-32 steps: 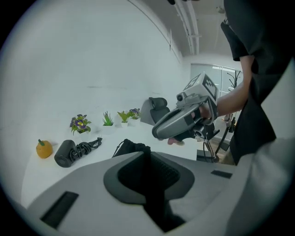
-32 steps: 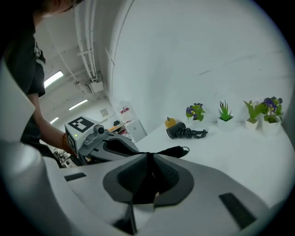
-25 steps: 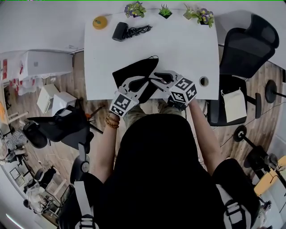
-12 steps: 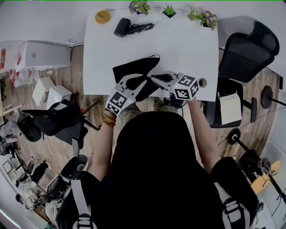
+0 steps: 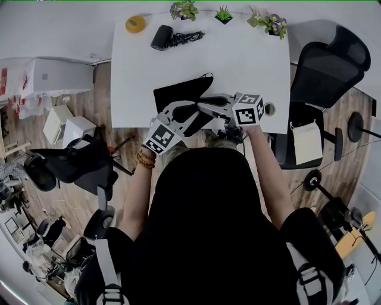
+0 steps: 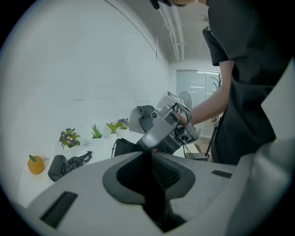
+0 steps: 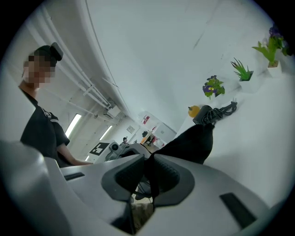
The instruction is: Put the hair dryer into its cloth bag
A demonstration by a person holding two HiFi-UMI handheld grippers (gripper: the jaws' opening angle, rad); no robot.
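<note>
The black cloth bag lies on the white table near its front edge. Both grippers hold its near edge, close together. My left gripper is shut on a fold of the cloth. My right gripper also has a strip of the bag pinched between its pads; its jaws have just been opening a little. The black hair dryer lies with its coiled cord at the table's far left, apart from both grippers. It also shows in the gripper views.
An orange ornament sits by the hair dryer. Small potted plants line the table's far edge. A cable hole is at the front right corner. A black office chair stands to the right of the table.
The right gripper has rolled, so its marker cube faces differently. Both grippers stay at the bag's near edge; the bag has hardly shifted.
</note>
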